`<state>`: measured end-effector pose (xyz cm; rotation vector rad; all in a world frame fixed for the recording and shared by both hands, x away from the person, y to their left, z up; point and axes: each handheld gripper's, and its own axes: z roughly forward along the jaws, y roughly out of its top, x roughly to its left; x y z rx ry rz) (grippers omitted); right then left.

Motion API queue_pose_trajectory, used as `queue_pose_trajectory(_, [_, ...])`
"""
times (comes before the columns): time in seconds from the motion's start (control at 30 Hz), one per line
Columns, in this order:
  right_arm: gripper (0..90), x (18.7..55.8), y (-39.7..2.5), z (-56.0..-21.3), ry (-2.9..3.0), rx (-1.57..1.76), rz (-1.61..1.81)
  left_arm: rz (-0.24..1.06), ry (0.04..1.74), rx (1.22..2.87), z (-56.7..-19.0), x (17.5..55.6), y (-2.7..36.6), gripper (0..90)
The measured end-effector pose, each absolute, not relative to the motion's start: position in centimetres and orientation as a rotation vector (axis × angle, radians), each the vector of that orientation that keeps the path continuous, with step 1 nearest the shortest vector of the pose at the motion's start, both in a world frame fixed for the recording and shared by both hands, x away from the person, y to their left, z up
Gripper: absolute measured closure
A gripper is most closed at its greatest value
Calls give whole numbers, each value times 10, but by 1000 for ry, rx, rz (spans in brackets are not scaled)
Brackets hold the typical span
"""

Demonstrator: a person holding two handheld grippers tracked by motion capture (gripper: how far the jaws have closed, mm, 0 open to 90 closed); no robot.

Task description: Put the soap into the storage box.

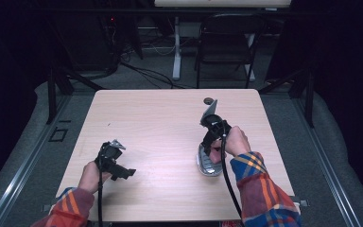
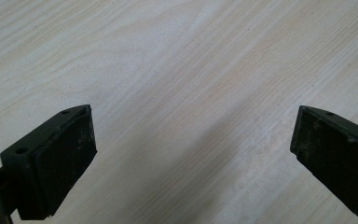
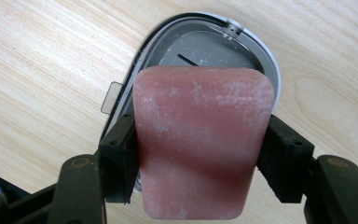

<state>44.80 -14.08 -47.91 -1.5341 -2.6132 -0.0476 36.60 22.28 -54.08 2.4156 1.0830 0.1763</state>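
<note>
Near the table's right edge, the right tongs pinch a pink soap bar above a grey dish; lower it squarely. Left tongs hover spread, empty.

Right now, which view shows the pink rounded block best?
The right gripper view: the pink rounded block is clamped between the right hand-held gripper jaws above a grey dish. In the high view the gripper and hand hide it.

Pink bar, grey tray, plaid sleeves.
</note>
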Motion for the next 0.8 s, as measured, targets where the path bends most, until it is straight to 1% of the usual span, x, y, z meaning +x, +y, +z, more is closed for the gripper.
queue_pose_trajectory(0.4, [371, 449, -135, -485, -2587, -1570, -74, 175, 1080, 2420, -541, 366, 223, 2])
queue_pose_trajectory(0.8, [366, 450, -136, -487, -2556, -1592, -13, 173, 1080, 2421, -541, 366, 223, 2])
